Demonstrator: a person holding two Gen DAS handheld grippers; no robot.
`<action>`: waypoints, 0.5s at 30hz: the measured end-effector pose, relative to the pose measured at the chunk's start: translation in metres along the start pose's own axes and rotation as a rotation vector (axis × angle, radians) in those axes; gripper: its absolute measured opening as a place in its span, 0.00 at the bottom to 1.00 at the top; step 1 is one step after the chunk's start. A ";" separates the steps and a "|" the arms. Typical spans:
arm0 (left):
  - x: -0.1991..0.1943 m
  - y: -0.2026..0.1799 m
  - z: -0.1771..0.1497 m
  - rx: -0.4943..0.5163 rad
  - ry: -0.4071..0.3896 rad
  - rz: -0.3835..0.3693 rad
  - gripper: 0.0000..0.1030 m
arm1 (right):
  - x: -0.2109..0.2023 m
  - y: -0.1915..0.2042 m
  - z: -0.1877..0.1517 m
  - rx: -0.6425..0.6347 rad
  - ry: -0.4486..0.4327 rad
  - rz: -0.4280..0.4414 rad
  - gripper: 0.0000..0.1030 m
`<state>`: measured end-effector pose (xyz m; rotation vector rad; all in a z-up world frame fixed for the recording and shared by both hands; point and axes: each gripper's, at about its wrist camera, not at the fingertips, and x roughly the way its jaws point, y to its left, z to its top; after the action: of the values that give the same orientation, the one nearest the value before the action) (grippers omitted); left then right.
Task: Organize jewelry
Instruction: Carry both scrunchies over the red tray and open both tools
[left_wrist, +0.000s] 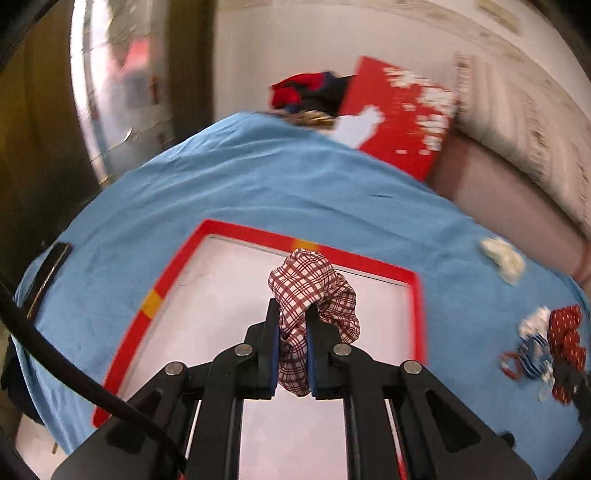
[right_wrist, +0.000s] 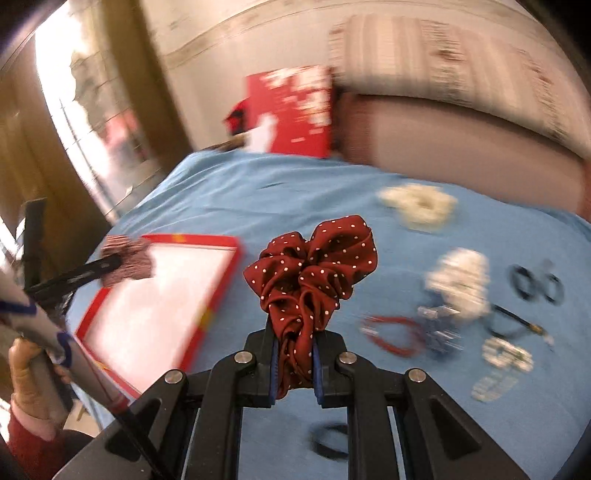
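Risk lies in loose cloth: the left gripper (left_wrist: 292, 332), jaws clamped on a plaid scrunchie (left_wrist: 314, 291) above the red tray (left_wrist: 419, 314), and the right gripper (right_wrist: 294, 350), jaws clamped on a dotted scrunchie (right_wrist: 314, 266) just right of the tray, could drop either outside it.

blurred: small pieces (right_wrist: 458, 317) on blue cloth (right_wrist: 295, 184), kinds unclear | smeared: red box (right_wrist: 291, 110) print unreadable | cut off: dark band (right_wrist: 328, 441) behind gripper frame | cropped: tray (left_wrist: 306, 245) near rim
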<state>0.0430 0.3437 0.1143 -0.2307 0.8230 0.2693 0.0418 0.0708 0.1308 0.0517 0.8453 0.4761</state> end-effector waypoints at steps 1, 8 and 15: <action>0.010 0.012 0.004 -0.037 0.014 0.009 0.11 | 0.010 0.009 0.004 -0.010 0.011 0.016 0.14; 0.050 0.061 0.014 -0.225 0.039 0.014 0.11 | 0.097 0.077 0.028 -0.094 0.099 0.081 0.14; 0.066 0.092 0.015 -0.320 0.051 0.098 0.13 | 0.159 0.093 0.031 -0.109 0.176 0.033 0.15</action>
<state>0.0665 0.4448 0.0662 -0.4992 0.8407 0.4902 0.1185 0.2259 0.0609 -0.0781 0.9908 0.5635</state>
